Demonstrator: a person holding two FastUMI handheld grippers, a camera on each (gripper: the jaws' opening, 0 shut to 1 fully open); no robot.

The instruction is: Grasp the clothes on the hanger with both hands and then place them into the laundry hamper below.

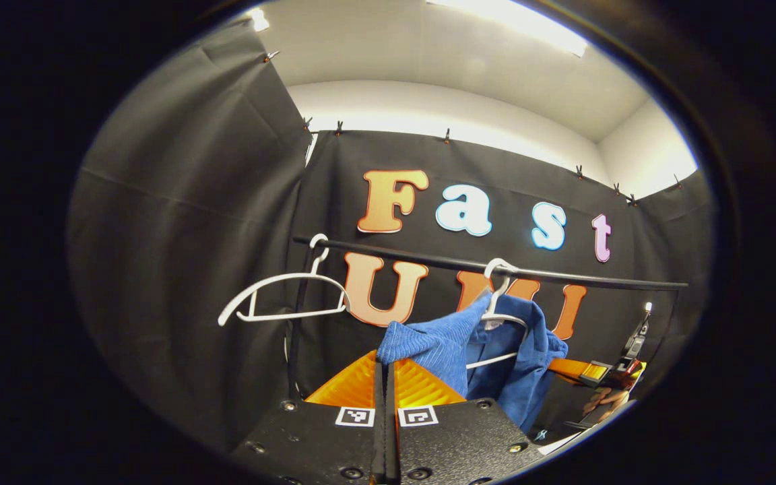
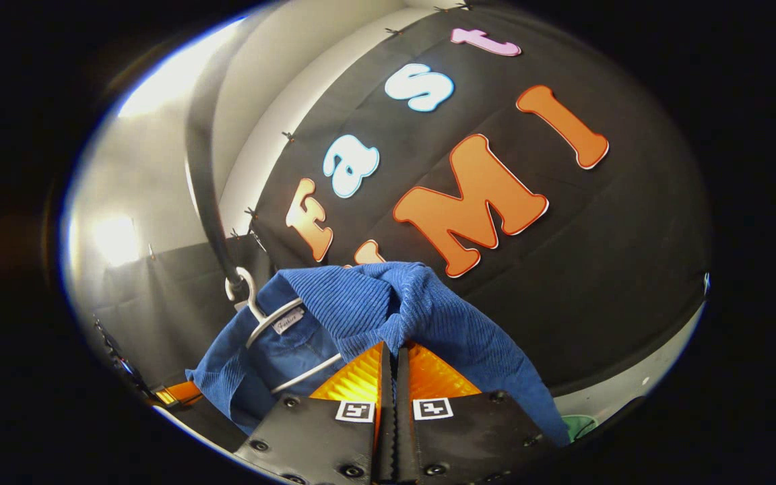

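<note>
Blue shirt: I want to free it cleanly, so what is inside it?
Inside the shirt a white hanger shows, hook over the rail. Fabric covers the hanger's far shoulder. Both sets of jaws pinch the cloth.

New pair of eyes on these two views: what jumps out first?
The blue garment, mid-frame in both views, hanging off a white hanger on the black rail. Both grippers are shut on its cloth: the left gripper pinches one shoulder, the right gripper the other. In the left gripper view, an empty white hanger hangs near the rail's left end.
</note>
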